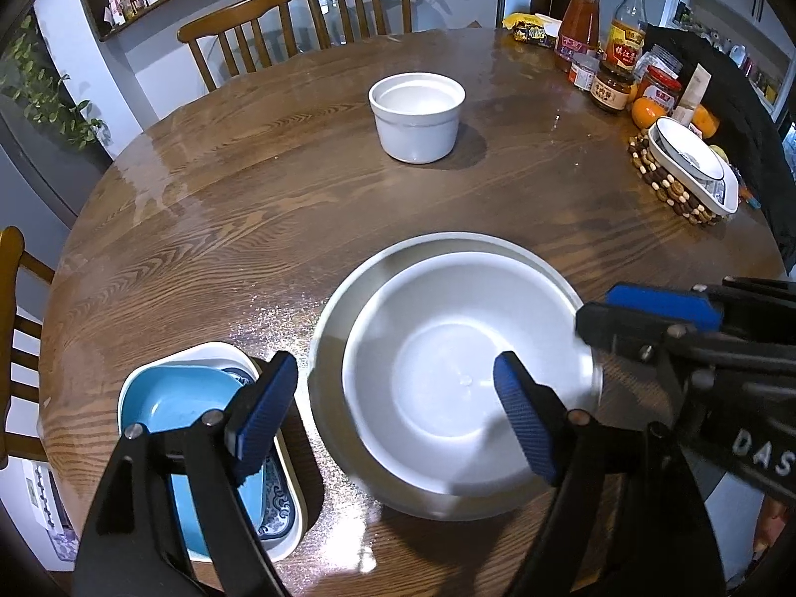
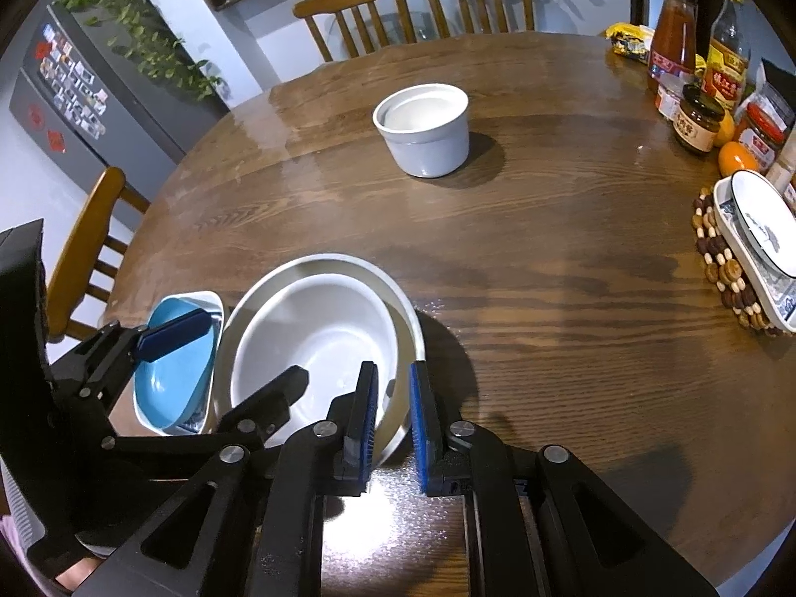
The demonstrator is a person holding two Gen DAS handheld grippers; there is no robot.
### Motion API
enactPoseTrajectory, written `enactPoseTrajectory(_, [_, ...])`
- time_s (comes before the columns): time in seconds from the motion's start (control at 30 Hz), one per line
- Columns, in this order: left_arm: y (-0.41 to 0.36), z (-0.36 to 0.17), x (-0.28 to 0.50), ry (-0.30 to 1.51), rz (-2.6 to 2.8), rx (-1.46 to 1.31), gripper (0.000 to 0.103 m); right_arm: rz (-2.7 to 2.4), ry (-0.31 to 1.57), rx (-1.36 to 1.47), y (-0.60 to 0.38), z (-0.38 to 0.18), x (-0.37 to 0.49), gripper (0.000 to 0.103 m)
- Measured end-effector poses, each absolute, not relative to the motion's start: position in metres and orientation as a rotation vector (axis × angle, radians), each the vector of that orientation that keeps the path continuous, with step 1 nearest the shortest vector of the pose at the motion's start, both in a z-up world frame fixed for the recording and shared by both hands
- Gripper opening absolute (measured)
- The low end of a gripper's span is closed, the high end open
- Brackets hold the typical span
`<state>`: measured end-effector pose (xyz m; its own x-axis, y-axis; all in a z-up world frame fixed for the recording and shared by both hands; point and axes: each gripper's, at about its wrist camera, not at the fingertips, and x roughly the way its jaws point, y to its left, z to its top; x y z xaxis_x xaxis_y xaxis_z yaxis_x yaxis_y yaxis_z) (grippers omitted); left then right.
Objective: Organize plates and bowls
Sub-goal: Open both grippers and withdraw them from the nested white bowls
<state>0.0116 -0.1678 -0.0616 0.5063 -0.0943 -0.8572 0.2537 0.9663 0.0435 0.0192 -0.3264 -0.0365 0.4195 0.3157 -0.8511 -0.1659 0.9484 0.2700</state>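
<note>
A white bowl (image 1: 447, 348) sits nested in a wider pale bowl (image 1: 328, 328) near the table's front. To their left a light-blue dish (image 1: 169, 398) lies inside a white rectangular dish (image 1: 283, 522) with a blue pattern. My left gripper (image 1: 393, 418) is wide open and holds nothing, one pad over the blue dish and the other over the white bowl. My right gripper (image 2: 393, 423) stands slightly open astride the near right rim of the nested bowls (image 2: 318, 328), and its pads look clear of the rim. A white straight-sided pot (image 2: 423, 129) stands alone at mid-table.
At the right edge an oval plate (image 2: 761, 219) rests on a patterned dish on a beaded trivet (image 2: 721, 258). Sauce bottles (image 2: 671, 35), jars and oranges crowd the far right. Wooden chairs (image 2: 358, 15) stand behind the round table (image 2: 547, 298) and at its left.
</note>
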Motion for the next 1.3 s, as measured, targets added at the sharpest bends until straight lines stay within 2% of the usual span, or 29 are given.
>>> enactPoseTrajectory(0.03, [-0.167, -0.062, 0.011, 1.019, -0.211, 0.172, 0.08, 0.299, 1.093, 0.159, -0.327, -0.036, 0.018, 0.042])
enactPoseTrajectory(0.07, [-0.167, -0.061, 0.011, 1.018, -0.21, 0.171, 0.08, 0.296, 1.086, 0.162, -0.328, -0.034, 0.018, 0.052])
enactPoseTrajectory(0.1, [-0.167, -0.061, 0.011, 1.017, -0.21, 0.17, 0.08, 0.295, 1.079, 0.164, -0.328, -0.033, 0.017, 0.053])
enactPoseTrajectory(0.23, [-0.164, -0.06, 0.01, 1.014, -0.207, 0.165, 0.081, 0.29, 1.071, 0.174, -0.33, -0.031, 0.017, 0.053])
enactPoseTrajectory(0.33, [-0.162, -0.058, 0.01, 1.007, -0.199, 0.162, 0.091, 0.288, 1.071, 0.182, -0.332, -0.03, 0.017, 0.053])
enactPoseTrajectory(0.73, [-0.154, -0.048, 0.008, 0.986, -0.191, 0.139, 0.093, 0.269, 1.058, 0.206, -0.339, -0.024, 0.014, 0.053])
enactPoseTrajectory(0.83, [-0.151, -0.045, 0.009, 0.974, -0.183, 0.134, 0.102, 0.264, 1.053, 0.21, -0.341, -0.022, 0.015, 0.053])
enactPoseTrajectory(1.3, [-0.148, -0.037, 0.01, 0.952, -0.17, 0.119, 0.102, 0.253, 1.016, 0.207, -0.349, -0.009, 0.016, 0.053])
